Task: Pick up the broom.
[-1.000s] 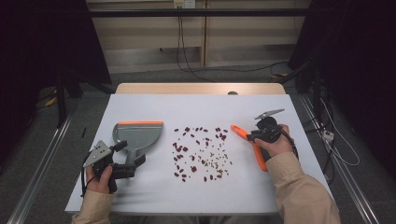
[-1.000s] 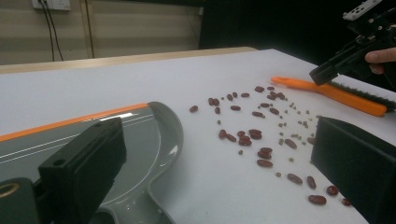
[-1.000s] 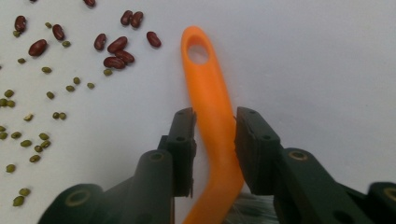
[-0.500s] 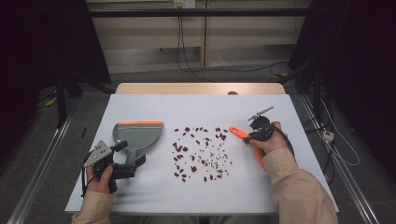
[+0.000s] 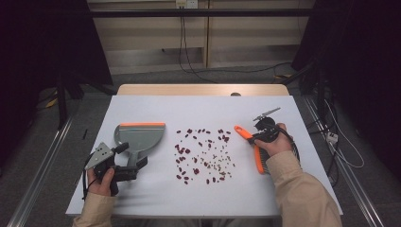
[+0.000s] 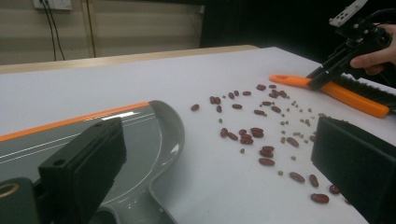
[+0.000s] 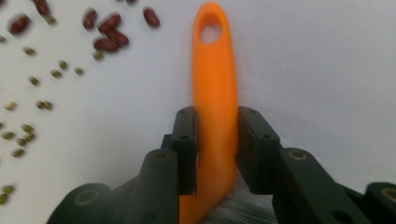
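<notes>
An orange-handled brush (image 5: 247,135) lies on the white table (image 5: 198,109) at the right, with its bristles toward the person. My right gripper (image 5: 258,137) is shut on its handle (image 7: 215,70). Its jaws have just been closing, and both pads press the handle's sides. Dark red beans and small green ones (image 5: 203,156) are scattered across the middle of the table. A grey dustpan (image 5: 139,137) with an orange lip lies at the left. My left gripper (image 5: 130,157) stands open at the dustpan's handle end (image 6: 140,205), jaws wide apart and clear of it.
Beans (image 6: 261,135) spread between the dustpan and the brush. A wooden strip runs along the table's far edge. Cables and dark stands sit on the floor beyond and to the right.
The right gripper has edged slightly left along the brush handle. The brush, dustpan, beans and left gripper have stayed in place.
</notes>
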`<state>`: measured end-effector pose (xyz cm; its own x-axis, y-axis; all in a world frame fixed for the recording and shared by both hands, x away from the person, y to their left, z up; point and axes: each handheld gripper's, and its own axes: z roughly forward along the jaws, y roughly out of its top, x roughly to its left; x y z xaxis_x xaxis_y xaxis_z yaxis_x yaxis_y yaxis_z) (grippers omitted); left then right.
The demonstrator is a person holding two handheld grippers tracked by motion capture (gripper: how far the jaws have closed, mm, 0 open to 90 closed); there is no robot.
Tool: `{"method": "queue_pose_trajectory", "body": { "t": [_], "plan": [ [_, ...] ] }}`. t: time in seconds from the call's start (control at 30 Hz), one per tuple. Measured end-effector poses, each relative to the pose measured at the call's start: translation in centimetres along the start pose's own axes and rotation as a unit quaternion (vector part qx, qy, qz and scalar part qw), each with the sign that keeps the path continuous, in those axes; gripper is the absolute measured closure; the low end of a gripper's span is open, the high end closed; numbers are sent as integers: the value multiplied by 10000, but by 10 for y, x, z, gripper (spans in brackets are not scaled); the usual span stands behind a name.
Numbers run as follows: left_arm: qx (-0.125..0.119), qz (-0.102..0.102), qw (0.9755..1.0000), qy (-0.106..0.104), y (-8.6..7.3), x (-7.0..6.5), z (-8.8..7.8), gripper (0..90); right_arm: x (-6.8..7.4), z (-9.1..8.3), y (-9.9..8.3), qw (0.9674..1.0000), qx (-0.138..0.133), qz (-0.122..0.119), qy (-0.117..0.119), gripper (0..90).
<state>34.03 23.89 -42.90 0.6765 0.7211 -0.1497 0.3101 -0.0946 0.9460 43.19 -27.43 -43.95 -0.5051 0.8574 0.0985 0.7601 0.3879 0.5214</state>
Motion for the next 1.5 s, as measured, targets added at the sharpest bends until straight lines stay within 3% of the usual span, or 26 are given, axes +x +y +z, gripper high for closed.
{"method": "queue_pose_trajectory", "body": {
  "t": [0.07, 0.1, 0.13, 0.47, 0.7, 0.83, 0.97, 1.07, 1.13, 1.27, 1.5],
  "plan": [
    [4, -4, 10000, 0, 0, 0, 0, 31, -4, -10, 0, 9984, -380, 310, 285, 745],
    [3, -18, 10000, 0, 0, 0, 1, 30, -3, -13, 1, 9991, -399, 143, 31, 741],
    [24, 2, 10000, -5, 0, -1, 1, 30, -2, -13, 2, 9995, -305, -10, -74, 740],
    [48, 8, 10000, -21, -1, -1, 2, 30, -10, -8, -2, 9996, -271, 76, 5, 716],
    [51, 17, 10000, -23, 0, -1, 2, 30, -9, -3, -4, 9997, 131, -71, -199, 679],
    [60, 3, 10000, -26, -1, -1, 2, 30, -11, -8, -4, 9994, 158, -89, -298, 678],
    [81, 23, 10000, -42, -1, -1, 3, 31, -8, -3, -4, 9980, 489, -244, -320, 618],
    [89, 30, 9999, -46, -1, -1, 3, 30, -10, -1, -1, 9976, 619, -189, -250, 632],
    [94, 38, 9999, -60, -1, -1, 4, 30, -13, 0, 0, 9978, 631, 3, -182, 663],
    [112, 53, 9999, -65, -1, -2, 4, 30, -14, 1, 1, 9979, 603, 129, -218, 711],
    [78, 42, 9999, -48, -1, -1, 3, 30, -6, 1, 2, 9969, 604, -169, -482, 714]
  ]
}}
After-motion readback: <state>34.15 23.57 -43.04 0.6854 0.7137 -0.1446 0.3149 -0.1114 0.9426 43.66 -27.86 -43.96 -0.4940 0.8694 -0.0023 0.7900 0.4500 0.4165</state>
